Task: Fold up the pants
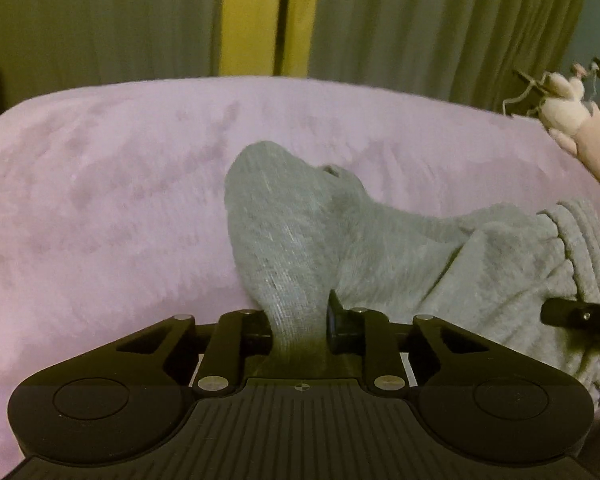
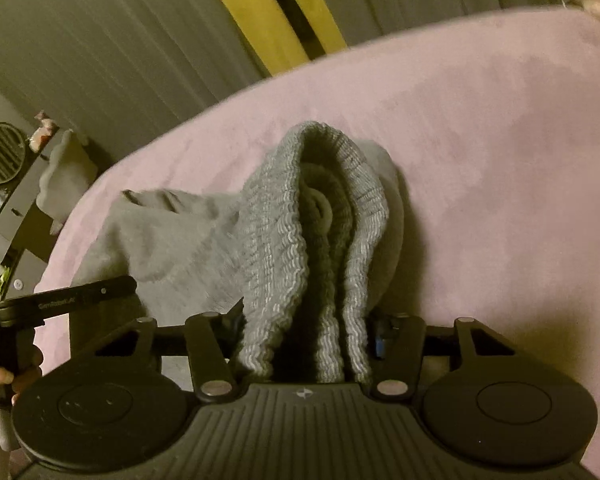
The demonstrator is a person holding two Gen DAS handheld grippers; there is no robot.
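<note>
Grey knit pants (image 1: 380,248) lie bunched on a pink fuzzy bed cover (image 1: 100,200). My left gripper (image 1: 298,328) is shut on a fold of the pants' plain fabric, which rises in a peak in front of it. My right gripper (image 2: 306,340) is shut on the ribbed waistband (image 2: 284,232), which stands doubled between the jaws; the rest of the pants (image 2: 160,240) trail off to the left. The right gripper's tip shows at the right edge of the left wrist view (image 1: 572,314). The left gripper shows at the left of the right wrist view (image 2: 72,300).
Grey curtains (image 1: 420,20) with a yellow strip (image 1: 252,16) hang behind the bed. A pink plush toy (image 1: 580,120) sits at the bed's right end. A dark shelf unit with a round fan (image 2: 2,152) stands off the bed's left side.
</note>
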